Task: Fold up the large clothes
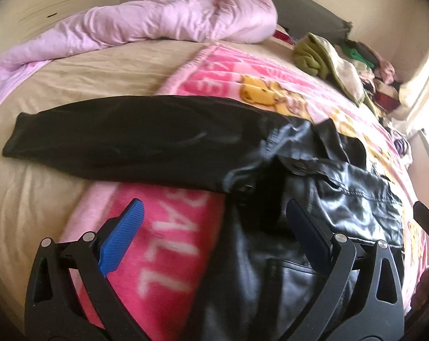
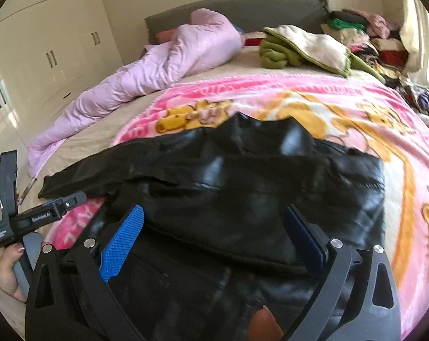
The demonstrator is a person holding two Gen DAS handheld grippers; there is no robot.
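1. Left: one sleeve of the black shiny leather jacket lies stretched out flat to the left. Its long axis runs crosswise to the line we point along, the cuff end farthest left on the beige bed sheet.
2. Left tool, blue pads: jaws wide, nothing between them. It hangs above the jacket's left edge, where black leather meets the pink cartoon-print fleece blanket. The sleeve's shoulder end sits just ahead of this tool.
3. Centre: the jacket body lies flat on the blanket, collar away from us, hem toward us. A flap seems folded across the chest in the right wrist view.
4. Right tool: jaws wide, empty, hovering over the jacket's middle, not touching that we can tell.
5. Judgement: the outstretched sleeve is the piece still to bring in. The left tool is nearer; we would take it near the cuff and carry it rightward across the body.
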